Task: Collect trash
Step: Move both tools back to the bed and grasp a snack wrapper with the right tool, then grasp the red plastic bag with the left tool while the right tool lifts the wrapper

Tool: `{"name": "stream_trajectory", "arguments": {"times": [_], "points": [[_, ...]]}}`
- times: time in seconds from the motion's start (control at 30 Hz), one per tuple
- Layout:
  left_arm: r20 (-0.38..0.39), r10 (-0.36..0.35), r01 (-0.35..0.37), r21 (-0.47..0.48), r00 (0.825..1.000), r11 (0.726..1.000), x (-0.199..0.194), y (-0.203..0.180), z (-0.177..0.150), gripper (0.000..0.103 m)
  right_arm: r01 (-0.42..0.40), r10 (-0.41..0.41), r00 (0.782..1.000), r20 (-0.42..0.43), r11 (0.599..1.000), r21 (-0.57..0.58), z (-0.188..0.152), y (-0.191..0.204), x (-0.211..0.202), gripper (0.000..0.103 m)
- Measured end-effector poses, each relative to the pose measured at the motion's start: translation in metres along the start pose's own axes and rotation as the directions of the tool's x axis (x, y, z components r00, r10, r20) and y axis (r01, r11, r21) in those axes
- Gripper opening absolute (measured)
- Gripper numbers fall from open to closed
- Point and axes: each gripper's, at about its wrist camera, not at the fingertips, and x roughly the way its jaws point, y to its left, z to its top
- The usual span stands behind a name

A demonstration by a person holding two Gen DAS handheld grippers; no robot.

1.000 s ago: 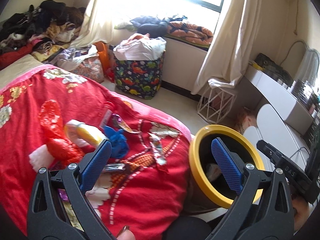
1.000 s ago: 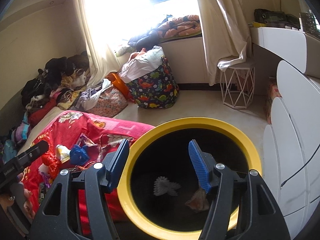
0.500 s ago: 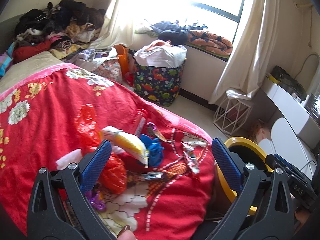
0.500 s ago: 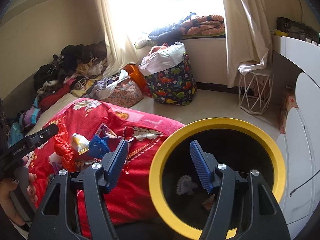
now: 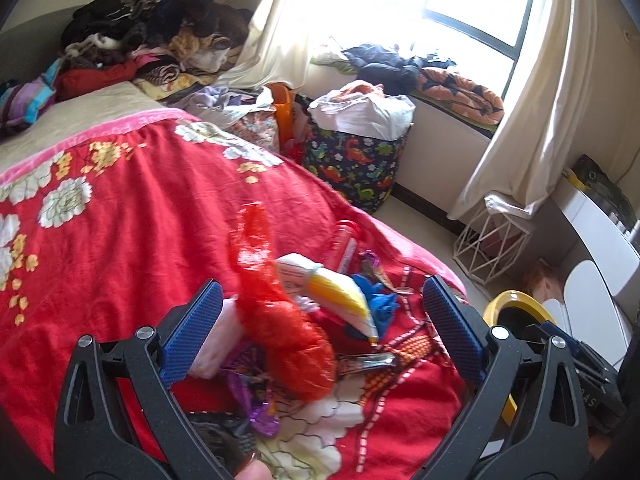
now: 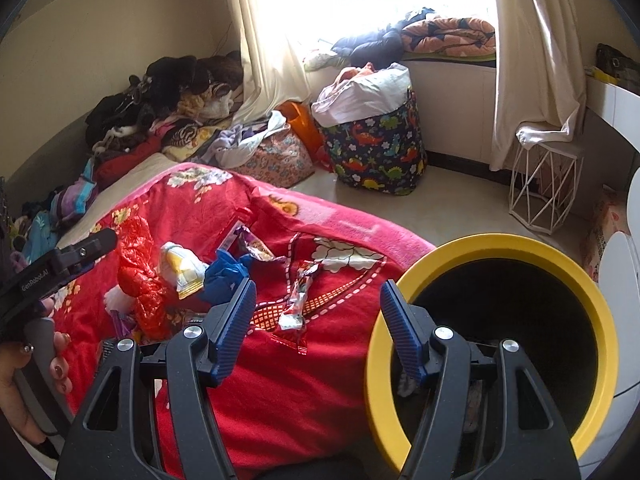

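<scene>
Trash lies in a loose heap on the red flowered blanket [image 5: 132,216] near the foot of the bed: a crumpled red plastic bag [image 5: 280,340], a white and yellow packet [image 5: 332,292], a wad of blue material [image 5: 378,306], a purple wrapper [image 5: 260,408] and a silvery snack wrapper [image 6: 298,300] lying a little apart, closer to the bed's edge. Beside the bed, on the floor, stands a black bin with a yellow rim [image 6: 600,320]; a few scraps show at its bottom.

Left claw [image 5: 320,332] hangs over the heap with its blue pads spread wide on either side of the red bag and the packet, pressing on nothing. Right claw [image 6: 318,334] is also spread apart and empty; one pad sits over the blanket, the other over the rim of the bin. A hand [image 6: 24,380] grips the left tool's handle at the edge of the right view.

Further off, a dinosaur-print hamper [image 6: 376,152] stuffed with laundry stands under the window, a white wire stool [image 6: 544,188] by the curtain, and clothes are piled at the head of the bed [image 5: 160,40].
</scene>
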Motion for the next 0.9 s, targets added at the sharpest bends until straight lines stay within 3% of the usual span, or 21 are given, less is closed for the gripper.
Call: {"name": "stream_trajectory", "arguments": {"times": [0.3,0.53,0.67,0.73,0.8,0.9], "points": [[-0.041,0.010,-0.013,-0.075,0.999,0.997,0.016,0.028,-0.001,0.091,-0.017,0.017,0.997,-0.072,1.000,0.001,0.000,0.006,0.041,0.062],[-0.072,-0.002,-0.006,-0.106,0.997,0.994,0.031,0.036,-0.002,0.080,-0.016,0.017,0.989,-0.146,1.000,0.008,-0.004,0.012,0.077,0.061],[-0.088,-0.003,-0.008,-0.124,0.996,0.992,0.037,0.040,-0.003,0.074,-0.027,0.027,0.984,-0.177,1.000,0.005,-0.005,0.018,0.095,0.050],[-0.097,-0.006,-0.008,-0.138,0.995,0.990,0.040,0.042,-0.004,0.072,-0.034,0.034,0.978,-0.205,0.999,0.005,-0.007,0.019,0.104,0.038],[-0.103,-0.007,-0.008,-0.145,0.995,0.989,0.043,0.044,-0.005,0.067,-0.047,0.046,0.969,-0.242,0.999,0.001,-0.012,0.021,0.113,0.017],[-0.117,-0.007,-0.010,-0.146,0.993,0.989,0.045,0.043,-0.006,0.058,-0.057,0.055,0.970,-0.238,0.998,-0.002,-0.018,0.023,0.112,0.016]]}}
